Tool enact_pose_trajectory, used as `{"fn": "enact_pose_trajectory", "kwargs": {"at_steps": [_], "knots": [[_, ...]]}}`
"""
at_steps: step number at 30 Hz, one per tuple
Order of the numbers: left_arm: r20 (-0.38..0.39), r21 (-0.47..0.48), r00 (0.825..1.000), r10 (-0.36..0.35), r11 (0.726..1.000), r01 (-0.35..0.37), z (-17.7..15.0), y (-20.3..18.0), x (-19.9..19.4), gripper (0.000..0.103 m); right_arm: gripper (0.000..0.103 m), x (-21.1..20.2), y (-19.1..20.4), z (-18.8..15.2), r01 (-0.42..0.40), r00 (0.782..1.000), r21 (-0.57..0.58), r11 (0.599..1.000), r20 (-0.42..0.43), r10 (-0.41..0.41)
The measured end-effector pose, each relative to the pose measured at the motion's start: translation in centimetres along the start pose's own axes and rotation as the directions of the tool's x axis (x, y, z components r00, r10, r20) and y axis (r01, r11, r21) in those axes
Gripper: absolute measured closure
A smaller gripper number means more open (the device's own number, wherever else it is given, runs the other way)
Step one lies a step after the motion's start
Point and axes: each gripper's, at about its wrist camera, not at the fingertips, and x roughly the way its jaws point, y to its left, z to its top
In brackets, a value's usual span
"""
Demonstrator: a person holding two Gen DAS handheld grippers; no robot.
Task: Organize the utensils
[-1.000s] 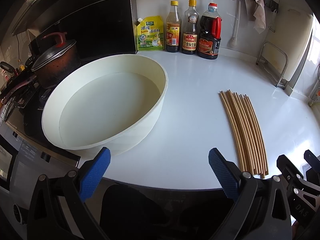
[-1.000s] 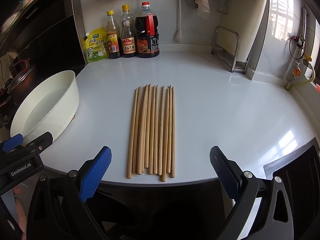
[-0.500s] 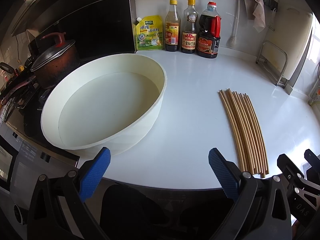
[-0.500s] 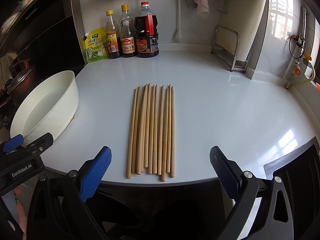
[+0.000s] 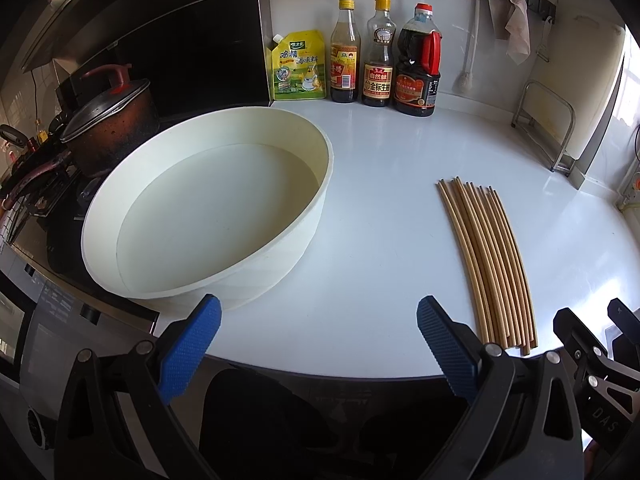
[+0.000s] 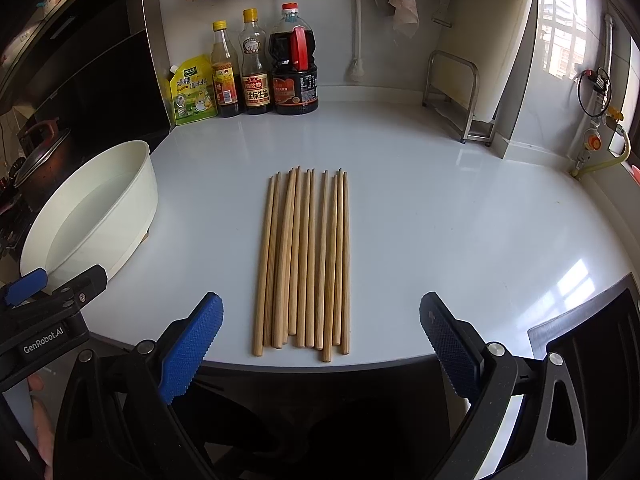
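Fingers of the right hand-held gripper stand wide apart with nothing between them, poised just off the near edge of the bench. It points straight along the chopsticks, which suggests it is lined up to take them from their near ends. The left hand-held gripper is likewise spread wide and empty, held off the bench edge in front of the gap between the basin and the sticks, probably waiting its turn.

The chopsticks lie flat in one tidy row, side by side and touching, their thicker ends near the bench edge and their tips pointing at the back wall. I count about ten, though a few overlap, so the number is not certain.

To their left, well apart, sits one white basin holding shallow clear water; it reads as the likely place for rinsing or collecting them.

Along the back wall stand three sauce bottles and one yellow pouch, clear of the work. A single lidded pot sits on the stove beyond the basin.
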Motion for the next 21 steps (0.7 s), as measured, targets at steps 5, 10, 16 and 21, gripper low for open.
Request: {"fn": "enact_pose_trajectory", "kwargs": {"at_steps": [5,10,16,21], "knots": [[0.0,0.0,1.0,0.0,1.0,0.0,-0.01,-0.01,0.0,0.006,0.009,0.0,0.04,-0.04,-0.001,1.0,0.001,1.0,-0.001,0.001],[0.0,0.0,1.0,0.001,1.0,-0.001,0.0,-0.03,0.01,0.006,0.009,0.0,0.07,0.03,0.0,1.0,0.001,1.0,-0.001,0.0],[-0.003,0.003,1.0,-0.001,1.0,0.001,-0.15,-0.17,0.12,0.006,0.009,0.07,-0.08,-0.14,-0.007,1.0,0.002,1.0,-0.003,0.007],[-0.011,0.005,0.999,-0.04,0.999,0.04,-0.3,-0.93,0.6,0.006,0.009,0.6,-0.81,-0.04,-0.018,1.0,0.016,1.0,-0.014,0.019]]}}
